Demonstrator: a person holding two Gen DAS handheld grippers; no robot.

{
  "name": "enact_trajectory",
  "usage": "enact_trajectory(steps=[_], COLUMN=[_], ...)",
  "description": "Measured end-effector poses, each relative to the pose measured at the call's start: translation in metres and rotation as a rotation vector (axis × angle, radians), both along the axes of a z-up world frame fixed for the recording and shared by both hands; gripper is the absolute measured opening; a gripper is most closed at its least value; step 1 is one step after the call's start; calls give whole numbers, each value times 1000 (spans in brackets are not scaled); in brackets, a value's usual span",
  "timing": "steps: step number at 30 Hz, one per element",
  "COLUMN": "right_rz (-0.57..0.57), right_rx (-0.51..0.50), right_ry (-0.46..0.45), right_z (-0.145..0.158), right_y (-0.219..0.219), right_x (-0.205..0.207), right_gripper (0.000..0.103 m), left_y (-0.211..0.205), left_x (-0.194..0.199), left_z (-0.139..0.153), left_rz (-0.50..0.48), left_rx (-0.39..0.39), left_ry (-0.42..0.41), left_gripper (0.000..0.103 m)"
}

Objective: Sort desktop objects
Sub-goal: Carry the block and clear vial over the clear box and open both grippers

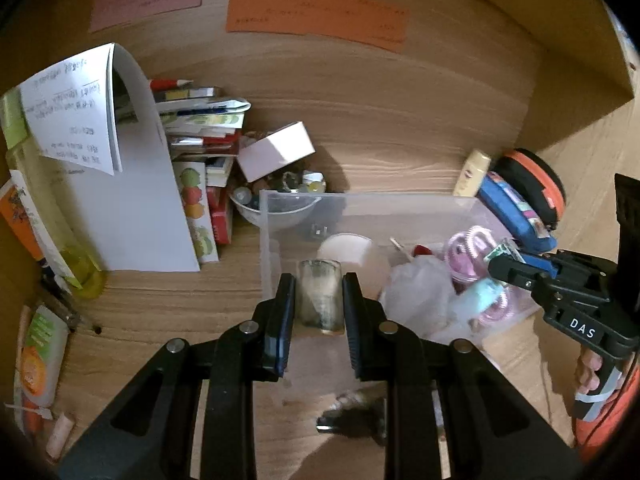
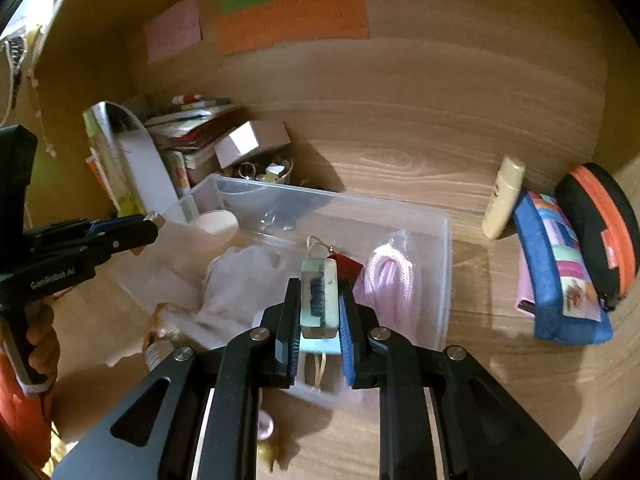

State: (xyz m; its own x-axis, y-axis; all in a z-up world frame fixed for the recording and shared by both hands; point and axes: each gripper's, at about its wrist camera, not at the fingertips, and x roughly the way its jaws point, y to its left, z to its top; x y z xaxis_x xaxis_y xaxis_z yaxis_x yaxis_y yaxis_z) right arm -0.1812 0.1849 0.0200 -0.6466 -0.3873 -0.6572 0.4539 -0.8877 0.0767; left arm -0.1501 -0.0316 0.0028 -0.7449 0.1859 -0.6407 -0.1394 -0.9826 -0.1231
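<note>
Left gripper point(image 1: 319, 300) clamps a murky block point(image 1: 320, 296), elsewhere sidelong.

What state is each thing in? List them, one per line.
Left gripper: shut on small jar.
Right gripper: shut on pale block.
Clear bin: open, part filled.
Blue pouch: leaning on round case.
Booklet: folded open.

your right gripper point(image 2: 319, 312) is clamped on a pale green block point(image 2: 320, 298) over the clear bin point(image 2: 436, 240). at one o'clock in the bin lies a pink cord point(image 2: 390, 280). your left gripper point(image 2: 154, 222), at nine o'clock, is closed.
</note>
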Motion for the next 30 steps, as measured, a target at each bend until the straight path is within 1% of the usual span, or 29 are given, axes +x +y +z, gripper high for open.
enact_trajectory(steps=[4,6,9,12,16,18,20,25,29,30], right_rz=[16,19,16,16,17,14,10,4,-6,-11], right_rx=[38,61,62,62,83,85,87,86,86,85], right_ry=[-6,1,-12,-29,-9,0,4,8,34,45], right_z=[-6,-9,-12,-16,-15,-14,-13,-11,-5,-3], right_y=[-11,-15,-18,-21,-25,-26,-26,-26,-23,-22], right_x=[-8,-11,-17,-20,-18,-17,-17,-15,-9,-7], right_gripper=[15,15,15,15,15,15,15,24,42,45], left_y=[1,1,0,-1,-1,-1,-1,-4,-4,-3], left_x=[-2,-6,-8,-5,-2,-2,0,4,5,5], left_z=[-6,-9,-13,-11,-9,-8,-7,-2,-1,-1], left_rz=[-15,-17,-19,-19,-30,-36,-39,-49,-53,-57], left_rx=[-5,0,4,6,17,24,34,57,67,69], left_ry=[-4,-19,-36,-23,-17,-16,-9,14,19,17], left_gripper=[23,23,23,23,23,26,34,37,46,47])
